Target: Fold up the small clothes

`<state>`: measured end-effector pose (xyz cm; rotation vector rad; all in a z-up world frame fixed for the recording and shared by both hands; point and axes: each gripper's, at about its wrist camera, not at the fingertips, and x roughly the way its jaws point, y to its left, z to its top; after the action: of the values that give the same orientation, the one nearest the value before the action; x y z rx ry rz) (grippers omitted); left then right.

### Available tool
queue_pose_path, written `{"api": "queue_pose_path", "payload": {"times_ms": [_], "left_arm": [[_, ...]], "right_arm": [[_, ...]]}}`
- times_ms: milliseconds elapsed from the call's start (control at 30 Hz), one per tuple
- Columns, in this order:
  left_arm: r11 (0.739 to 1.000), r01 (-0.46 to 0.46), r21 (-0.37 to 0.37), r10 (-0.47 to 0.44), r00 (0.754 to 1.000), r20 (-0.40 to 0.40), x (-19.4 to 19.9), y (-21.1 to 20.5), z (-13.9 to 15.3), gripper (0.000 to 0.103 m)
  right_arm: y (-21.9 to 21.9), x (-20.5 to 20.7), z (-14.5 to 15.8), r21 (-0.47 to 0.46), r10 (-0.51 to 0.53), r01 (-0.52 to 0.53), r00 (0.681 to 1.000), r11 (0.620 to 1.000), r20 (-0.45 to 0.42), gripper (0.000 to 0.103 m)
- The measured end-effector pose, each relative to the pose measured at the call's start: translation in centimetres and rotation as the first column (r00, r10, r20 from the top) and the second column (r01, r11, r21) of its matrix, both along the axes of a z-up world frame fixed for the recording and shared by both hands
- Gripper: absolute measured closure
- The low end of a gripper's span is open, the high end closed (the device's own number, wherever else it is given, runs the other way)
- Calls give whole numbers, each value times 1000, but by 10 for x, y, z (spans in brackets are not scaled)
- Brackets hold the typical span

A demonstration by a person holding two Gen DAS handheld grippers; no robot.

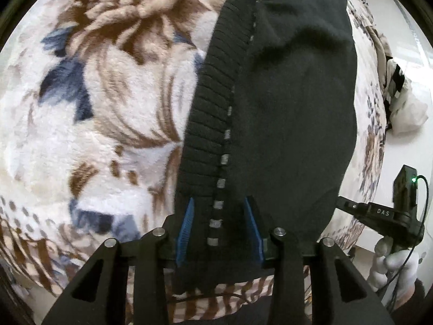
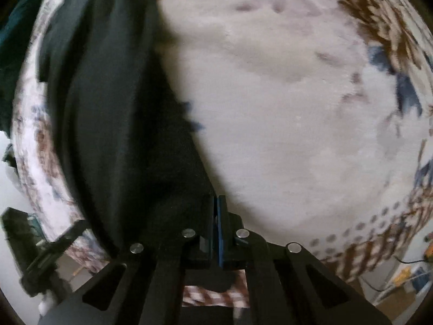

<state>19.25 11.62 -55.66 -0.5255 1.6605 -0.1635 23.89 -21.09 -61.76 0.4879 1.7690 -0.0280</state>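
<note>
On the floral fleece blanket [image 1: 108, 108] I see the dark knit garment [image 1: 284, 108] lying lengthwise, its ribbed band with a dashed grey stitch line running up from my left claw [image 1: 219, 211]. That claw is spread, its blue pads on either side of the band's near end. My right claw [image 2: 216, 211] is pressed together on the garment's near corner [image 2: 189, 203], though that view is blurred. A white cloth [image 1: 406, 108] lies off the blanket's right edge.
</note>
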Motion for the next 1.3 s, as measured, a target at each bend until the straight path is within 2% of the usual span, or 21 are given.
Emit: {"api": "queue_pose_path", "payload": {"times_ms": [133,200,233,267,300,400,500,533,567,667,733,867,933,1033,1067,1100,1167,1200,1300], "left_arm": [[1000,1,-21,-1,1000,15,2,-14,-9,68],[1000,12,-15,-11,1000,20,4,-19,-16,71],[1000,11,-3,-11,999,49,4,-23,-16,81],[1000,12,-2,-12,998,60,1,-20,-14,95],[1000,9,-5,-9,998,69,0,-21,-12,99],[999,-34,-13,35,991,128,-8,-12,10,99],[998,-61,-23,63,987,147,-13,3,23,99],[998,-66,-20,68,986,150,-13,8,27,99],[998,-61,-15,63,987,150,-12,12,28,99],[998,-56,5,55,988,145,-6,12,21,99],[998,-54,11,52,990,131,-3,20,13,99],[999,-39,2,39,996,83,-4,14,-8,98],[999,-32,-3,33,996,82,-7,13,-7,97],[998,-45,-41,47,998,48,-12,14,-6,93],[996,-61,-62,63,998,29,-16,15,-6,89],[994,-70,-81,71,997,19,-20,17,-6,80],[989,-87,-122,88,996,8,-32,20,-4,70],[987,-85,-139,86,996,4,-40,17,-5,66],[992,-34,-122,32,999,-22,-51,8,-14,67]], "right_arm": [[-14,-1,-2,80,-46,47,999,996,-15,101],[-18,-2,0,99,-73,74,997,992,-10,96],[-19,-3,-1,106,-72,74,997,992,-20,95],[-19,-5,-5,122,-65,70,997,990,-42,90],[-25,-9,-7,128,-65,72,996,989,-56,88],[-17,-16,-9,152,-57,67,996,986,-64,88],[-8,-20,-7,145,-36,43,998,989,-50,88],[-4,-25,-6,141,-32,38,999,989,-44,90],[3,-28,-5,131,-31,35,999,991,-32,100],[15,-31,0,136,-10,12,1000,991,-14,100],[22,-32,4,130,19,-17,1000,991,-11,101],[26,-35,-3,5,96,-96,994,995,-46,101],[17,-35,-9,29,46,-44,997,999,-69,101],[9,-35,-5,56,43,-40,997,998,-62,98],[5,-37,-4,77,30,-25,997,997,-69,90],[-1,-41,-4,88,20,-13,997,996,-78,77],[-7,-49,-5,148,-3,18,995,989,-98,65],[-10,-53,-6,167,-11,29,994,985,-104,65],[-14,-68,-10,191,8,18,991,981,-136,65]]}}
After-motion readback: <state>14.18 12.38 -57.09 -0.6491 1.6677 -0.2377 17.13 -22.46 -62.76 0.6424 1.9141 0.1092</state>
